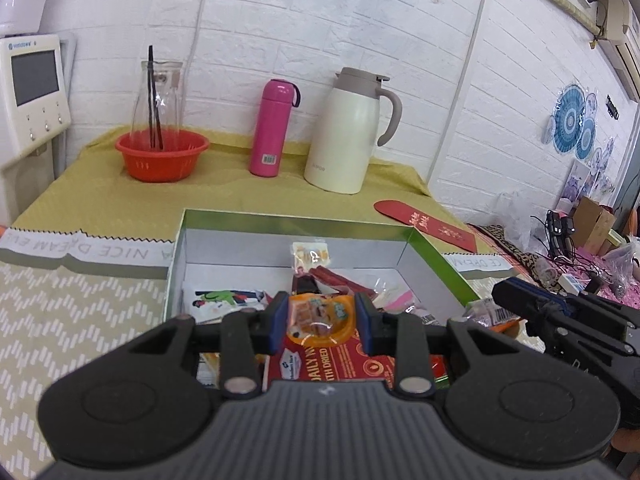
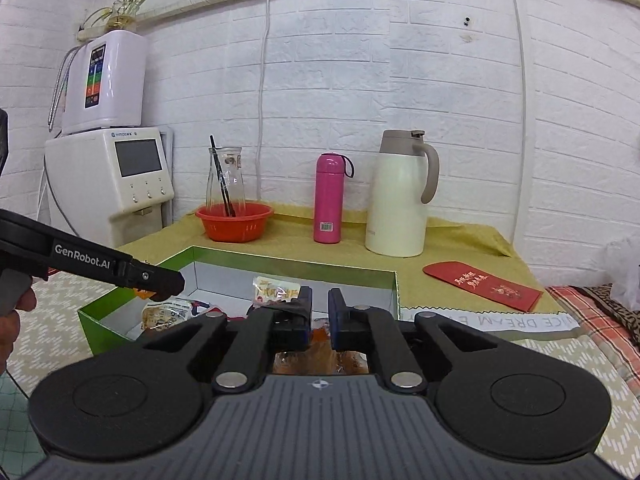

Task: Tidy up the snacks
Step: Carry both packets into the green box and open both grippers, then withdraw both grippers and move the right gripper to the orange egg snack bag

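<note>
Left gripper (image 1: 321, 322) is pinching an orange snack packet (image 1: 320, 314) over the near edge of the green-rimmed box (image 1: 280, 220), where other packets are lying. Right gripper (image 2: 319, 312) is standing nearly pressed together; whether it is holding anything, cannot tell. Box is sitting on an olive tablecloth (image 1: 224, 196) against a white brick wall (image 1: 320, 20).

Snack packets (image 1: 320, 268) in box (image 1: 280, 222), flask (image 1: 272, 128) and jug (image 1: 348, 132) behind

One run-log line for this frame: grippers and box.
left gripper: shut on orange snack packet | right gripper: nearly shut, contents unclear | green box: open, holds snacks
</note>
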A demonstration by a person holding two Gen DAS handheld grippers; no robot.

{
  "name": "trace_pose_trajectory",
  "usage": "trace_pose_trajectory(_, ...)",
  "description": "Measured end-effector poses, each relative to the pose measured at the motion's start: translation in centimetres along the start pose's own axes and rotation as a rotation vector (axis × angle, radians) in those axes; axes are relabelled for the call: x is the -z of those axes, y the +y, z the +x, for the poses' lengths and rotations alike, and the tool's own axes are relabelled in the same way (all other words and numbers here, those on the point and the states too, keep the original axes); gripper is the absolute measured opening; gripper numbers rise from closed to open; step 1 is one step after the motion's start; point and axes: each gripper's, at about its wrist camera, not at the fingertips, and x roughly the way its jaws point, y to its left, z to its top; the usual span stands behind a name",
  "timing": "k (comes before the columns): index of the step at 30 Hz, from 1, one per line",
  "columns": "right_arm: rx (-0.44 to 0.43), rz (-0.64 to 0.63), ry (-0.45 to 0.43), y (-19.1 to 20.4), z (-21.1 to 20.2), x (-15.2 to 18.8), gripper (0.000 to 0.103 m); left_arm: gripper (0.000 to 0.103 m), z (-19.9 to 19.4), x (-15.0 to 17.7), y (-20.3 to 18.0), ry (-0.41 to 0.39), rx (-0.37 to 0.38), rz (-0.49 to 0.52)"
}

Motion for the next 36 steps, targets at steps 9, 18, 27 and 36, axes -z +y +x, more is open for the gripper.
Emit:
trace_pose_trajectory(9, 0.0, -0.115, 0.093, 0.8, 3.5, 2.1, 0.016, 0.035, 2.6, 0.9, 0.2, 0.064, -0.012, 0.01)
trace_pose_trajectory(18, -0.033, -0.124, 0.044, 1.2, 1.8, 1.7, 0.09, 0.083, 1.3, 1.3, 0.2, -0.01, -0.048, 0.014)
trace_pose_trajectory(27, -0.027, -0.182, -0.034, 2.4, -2.3, 1.2, 0.103, 0.103, -1.8, 0.9, -1.0, -0.1, -0.124, -0.016)
trace_pose_trajectory(36, -0.028, -0.211, -0.009, 3.9, -5.0, 1.6, 0.103, 0.103, -4.1, 1.9, -2.2, -0.095, -0.108, -0.003)
